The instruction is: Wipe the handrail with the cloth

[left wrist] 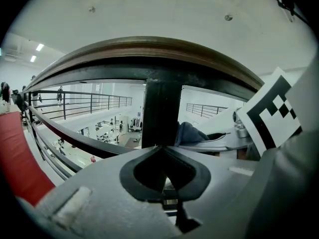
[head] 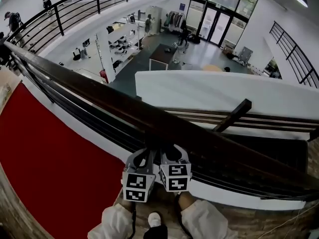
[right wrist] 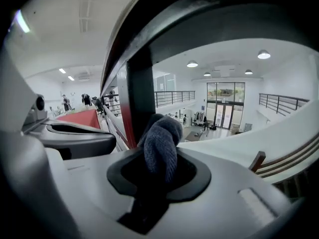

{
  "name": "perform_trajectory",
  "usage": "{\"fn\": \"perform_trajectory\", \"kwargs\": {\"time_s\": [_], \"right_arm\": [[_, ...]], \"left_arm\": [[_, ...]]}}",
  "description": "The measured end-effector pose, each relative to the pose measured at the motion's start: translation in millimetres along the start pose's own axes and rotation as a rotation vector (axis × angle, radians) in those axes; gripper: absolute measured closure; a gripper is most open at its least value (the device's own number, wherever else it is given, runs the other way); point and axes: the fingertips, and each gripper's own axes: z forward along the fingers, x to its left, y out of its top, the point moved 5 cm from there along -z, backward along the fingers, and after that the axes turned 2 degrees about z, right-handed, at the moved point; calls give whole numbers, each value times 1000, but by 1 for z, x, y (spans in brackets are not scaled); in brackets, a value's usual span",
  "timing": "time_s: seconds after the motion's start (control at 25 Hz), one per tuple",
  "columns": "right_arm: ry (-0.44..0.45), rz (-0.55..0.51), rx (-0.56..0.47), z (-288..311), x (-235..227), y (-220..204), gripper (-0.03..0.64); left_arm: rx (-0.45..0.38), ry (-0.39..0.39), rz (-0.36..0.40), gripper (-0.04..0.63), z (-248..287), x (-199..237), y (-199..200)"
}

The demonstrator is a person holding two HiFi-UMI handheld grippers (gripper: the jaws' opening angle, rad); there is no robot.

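Nearest are the two tongs, side by side and just below the rail. The left tongs (left wrist: 163,156) are pressed together on nothing. The right tongs (right wrist: 158,176) are clamped on the cloth (right wrist: 160,146), a soft blue-grey wad with a fine ribbed weave that bulges up past the black pads. It sits close to a square black metal baluster (right wrist: 139,98); whether it touches the baluster is unclear.

Above them runs the handrail (head: 149,118), a long, smooth rounded bar of dark brown wood on a black steel frame.

The wipe looks not yet begun. The next move likely calls for lifting the cloth onto the rail's top, pressing lightly, then sliding along its length.

Left lies a flat red carpet (head: 45,163), and beyond the rail a bright atrium floor far below.
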Motion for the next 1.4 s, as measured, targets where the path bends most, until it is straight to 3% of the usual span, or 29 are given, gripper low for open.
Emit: {"fn": "perform_trajectory", "kwargs": {"time_s": [0.48, 0.68, 0.96, 1.24, 1.4], "right_arm": [[-37, -121, 49, 7, 12, 1, 522], [-19, -94, 52, 4, 7, -1, 520], [-26, -64, 62, -12, -11, -9, 520], [-88, -185, 23, -42, -40, -24, 520], [-118, -169, 23, -62, -60, -29, 520]], "left_arm": [[6, -20, 1, 594, 3, -7, -15], [12, -29, 4, 592, 1, -15, -19], [38, -39, -33, 592, -6, -31, -28], [39, -37, -31, 594, -2, -63, -32], [47, -65, -11, 592, -2, -86, -28]]}}
